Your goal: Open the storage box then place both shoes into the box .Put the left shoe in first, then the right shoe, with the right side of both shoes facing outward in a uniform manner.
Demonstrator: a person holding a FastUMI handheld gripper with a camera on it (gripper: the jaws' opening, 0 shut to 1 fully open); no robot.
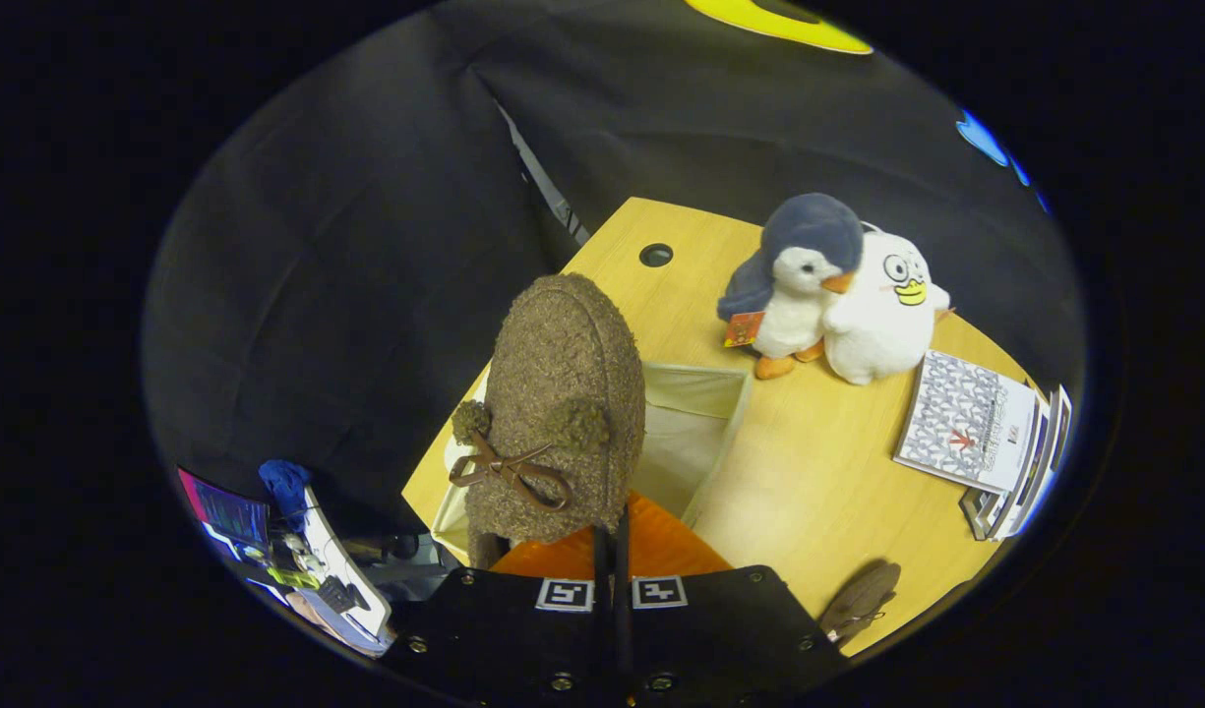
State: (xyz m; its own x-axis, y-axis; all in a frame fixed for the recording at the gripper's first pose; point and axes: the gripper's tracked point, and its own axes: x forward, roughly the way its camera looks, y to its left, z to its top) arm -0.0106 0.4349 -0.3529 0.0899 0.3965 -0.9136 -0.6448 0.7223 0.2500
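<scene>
A booth hung with black cloth surrounds a pale wooden table (818, 462) with a round cable hole (656, 255) near its far edge. At the table's near left corner sits an open storage box (705, 413) with cream fabric walls, its orange lid or flap (651, 551) lying just ahead of the fingers.

The gripper (612, 560) has its 2 fingers drawn close together, nipping the rear edge of a brown fuzzy shoe (558, 393) with 2 pom-poms and a brown bow. The shoe hangs over the box, toe pointing away. A 2nd brown shoe (861, 598) lies on the table near its front edge, right of the gripper and well apart from the box.

My reading is that the box is already open and the 1st shoe is being loaded; whether it is the left one I cannot tell. The next move calls for lowering it inside against one wall, right side facing outward, leaving room for its partner, then releasing.

Beyond the box stand 2 plush toys touching: a blue-grey penguin (794, 285) with an orange tag, and a white duck (882, 320). A stack of booklets (971, 423) lies by the right edge; the cover print is too small to read. The fingers carry 2 square black-and-white markers (612, 593)
</scene>
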